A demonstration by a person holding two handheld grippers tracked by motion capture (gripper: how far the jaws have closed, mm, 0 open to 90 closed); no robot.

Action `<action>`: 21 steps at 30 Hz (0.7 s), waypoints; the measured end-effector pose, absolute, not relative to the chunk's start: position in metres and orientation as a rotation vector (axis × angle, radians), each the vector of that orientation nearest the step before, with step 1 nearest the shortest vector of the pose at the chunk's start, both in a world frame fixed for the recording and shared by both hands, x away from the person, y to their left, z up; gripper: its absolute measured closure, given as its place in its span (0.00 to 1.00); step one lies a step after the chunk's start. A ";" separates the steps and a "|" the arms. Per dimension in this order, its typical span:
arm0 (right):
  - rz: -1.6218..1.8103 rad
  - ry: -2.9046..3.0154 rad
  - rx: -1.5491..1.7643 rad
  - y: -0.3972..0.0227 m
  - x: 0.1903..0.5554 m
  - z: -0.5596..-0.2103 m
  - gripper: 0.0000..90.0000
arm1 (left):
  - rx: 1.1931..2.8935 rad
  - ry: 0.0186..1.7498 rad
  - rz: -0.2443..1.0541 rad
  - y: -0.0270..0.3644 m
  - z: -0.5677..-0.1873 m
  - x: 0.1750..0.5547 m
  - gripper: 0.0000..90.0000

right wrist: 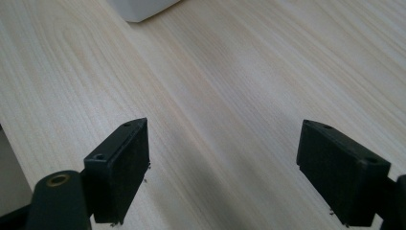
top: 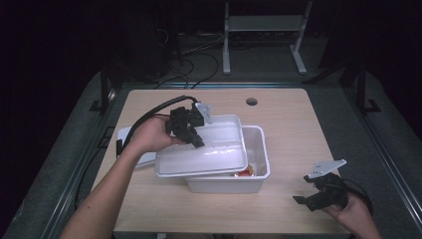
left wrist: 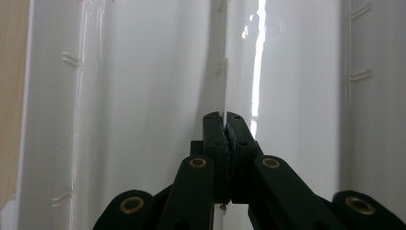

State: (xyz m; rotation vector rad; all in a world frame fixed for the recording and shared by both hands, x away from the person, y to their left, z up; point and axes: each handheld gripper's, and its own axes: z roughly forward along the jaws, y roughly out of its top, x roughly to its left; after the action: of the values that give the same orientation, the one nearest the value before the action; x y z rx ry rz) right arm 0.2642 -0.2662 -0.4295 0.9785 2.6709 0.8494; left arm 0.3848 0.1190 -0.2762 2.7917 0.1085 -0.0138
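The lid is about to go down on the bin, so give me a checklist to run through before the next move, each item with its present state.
1. Left hand-held gripper shut on the white lid's rim: ok.
2. Lid lined up with the white bin: not ok, it sits skewed, the bin's right side uncovered.
3. Red item in the bin below the rim: cannot tell.
4. Right hand-held gripper open and over bare table: ok.
5. Second lid at left clear of the bin: ok.

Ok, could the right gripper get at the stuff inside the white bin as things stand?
Probably not yet. The lid, pinched in the left gripper, sits askew over most of the white bin; just a strip by its near right shows contents. The right gripper waits open over bare table.
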 end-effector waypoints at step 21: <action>0.884 2.670 0.970 -0.265 0.265 -0.427 0.20 | 2.815 0.036 -0.053 0.066 -0.299 0.400 0.99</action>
State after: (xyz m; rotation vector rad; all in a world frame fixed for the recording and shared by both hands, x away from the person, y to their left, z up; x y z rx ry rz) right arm 0.2646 -0.2652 -0.4269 0.9696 2.6699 0.8843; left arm 0.3996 0.0660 -0.2995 2.8146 0.0355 -0.0531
